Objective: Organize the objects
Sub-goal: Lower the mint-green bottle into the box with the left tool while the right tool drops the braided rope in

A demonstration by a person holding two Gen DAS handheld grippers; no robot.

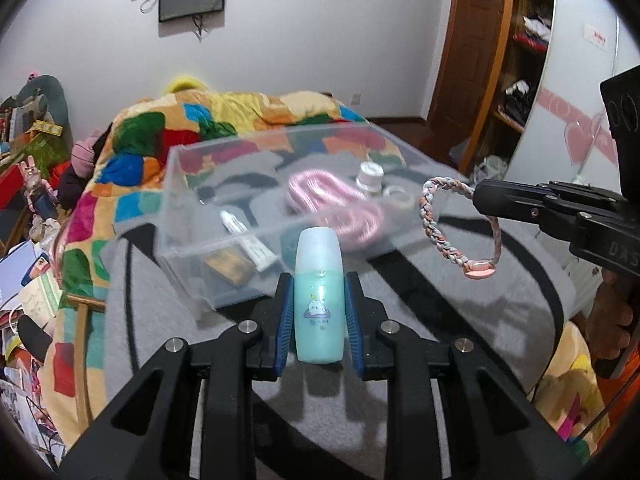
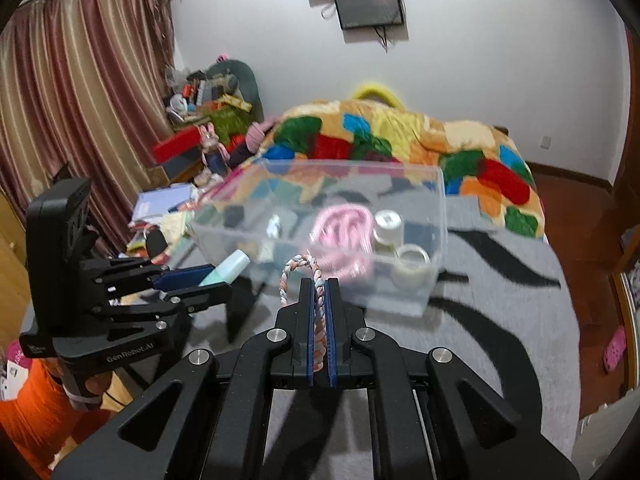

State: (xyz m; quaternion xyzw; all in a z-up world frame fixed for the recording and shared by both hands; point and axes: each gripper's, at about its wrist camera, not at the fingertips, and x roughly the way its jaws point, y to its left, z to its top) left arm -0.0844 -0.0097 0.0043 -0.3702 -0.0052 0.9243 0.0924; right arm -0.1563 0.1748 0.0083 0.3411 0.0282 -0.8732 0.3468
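Now my left gripper [image 1: 319,300] clamps the upright bottle [image 1: 319,292], my right gripper [image 2: 319,300] pinches the bracelet [image 2: 304,276]; the box [image 1: 192,184] sits mid-frame ahead, nearer the bottle.

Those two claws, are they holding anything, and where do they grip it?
Left claw clamps the teal bottle around its lower body. Right claw pinches the braided bracelet along one side of its loop.

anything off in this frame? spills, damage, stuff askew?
Nothing stands out. The left gripper holds the teal bottle squarely; the right gripper is shut on the braided bracelet. The clear box sits level on the bed with its contents inside. No spills or damage.
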